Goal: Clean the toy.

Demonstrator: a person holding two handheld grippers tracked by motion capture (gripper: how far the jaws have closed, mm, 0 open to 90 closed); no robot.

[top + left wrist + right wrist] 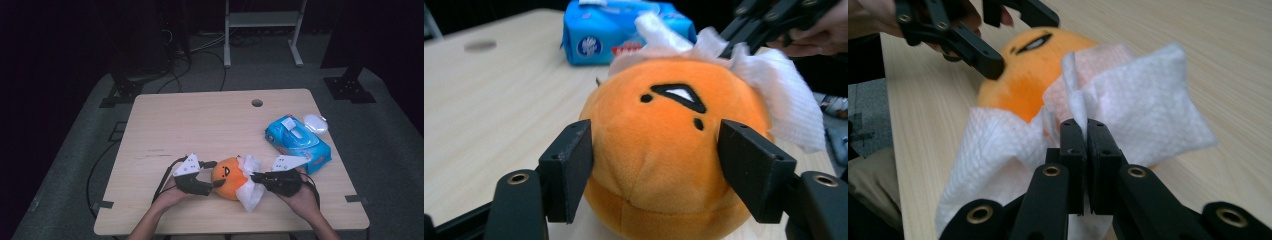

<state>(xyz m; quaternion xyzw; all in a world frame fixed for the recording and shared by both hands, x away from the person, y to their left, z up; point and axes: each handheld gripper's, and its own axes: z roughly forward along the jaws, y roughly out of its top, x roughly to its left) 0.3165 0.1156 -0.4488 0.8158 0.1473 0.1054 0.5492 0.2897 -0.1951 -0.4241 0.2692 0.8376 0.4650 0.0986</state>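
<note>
An orange round plush toy (227, 176) with a black stitched face sits near the table's front edge. My left gripper (217, 174) grips it from the left, and in the left gripper view its black pads (569, 170) press on both sides of the toy (664, 150). My right gripper (254, 176) comes in from the right, shut on a white wipe (250, 192). In the right gripper view the jaws (1087, 125) pinch a fold of the wipe (1143, 110), which is draped against the toy's side (1028, 75).
A blue pack of wet wipes (298, 140) lies at the right of the wooden table (200, 125), with a small clear lid (316, 122) behind it. A cable hole (257, 103) is near the far edge. Cables and stands are on the floor beyond.
</note>
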